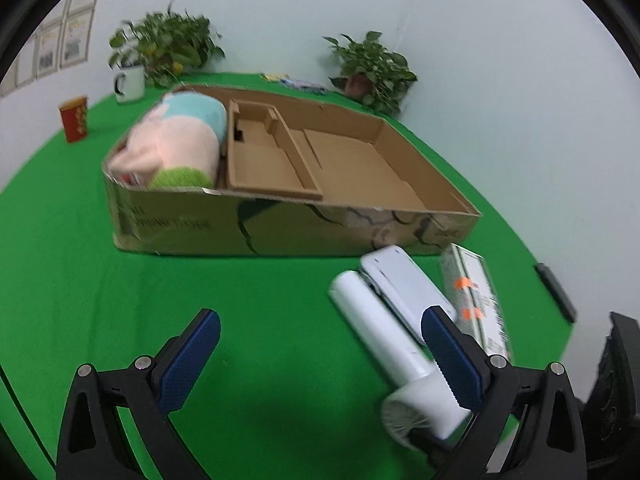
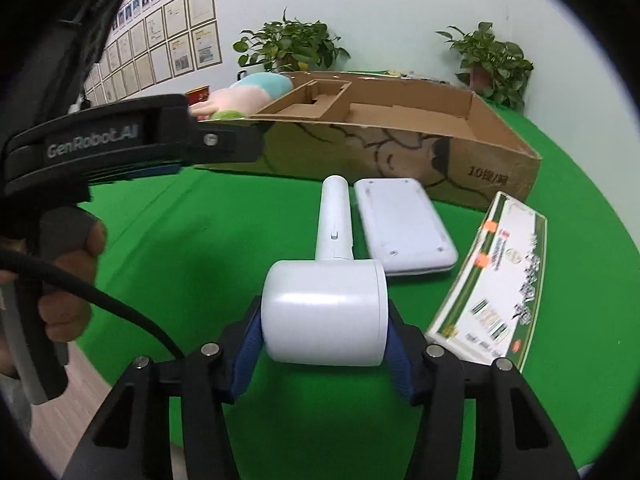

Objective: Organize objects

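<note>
The right gripper (image 2: 324, 354) was closed on the round head of a white plastic handheld device with a long straight handle (image 2: 326, 308); both blue pads (image 2: 245, 354) pressed against the sides of the head, and the handle pointed away toward the box. The left gripper (image 1: 320, 364) stood wide open with nothing between its blue pads (image 1: 188, 364). Its right finger was just beside the white device, but whether it touched the device could not be told.

Just beside the handle, on its right, a flat white rectangular gadget with small screws in its corners (image 2: 404, 228) lay on the green table cover (image 2: 192, 240). Further right, a long green and white printed carton with orange stickers (image 2: 496, 276) lay flat on the cover, near the white gadget but apart from it.

Behind these things stood a wide, low brown cardboard box with an open top (image 1: 280, 228). In its left end lay a soft plush toy in pink, light blue and green (image 1: 176, 140). Next to the toy, a brown cardboard insert with a raised frame (image 1: 264, 156) sat inside the box, and the right part of the box showed only its bare floor.

Beyond the box, two potted green plants (image 1: 168, 48) stood by the wall, a white mug (image 1: 130, 84) stood beside the left plant, and a red paper cup (image 1: 74, 118) stood further left. In the right wrist view, the person's left hand (image 2: 70, 280) was holding the black handle of the left gripper.
</note>
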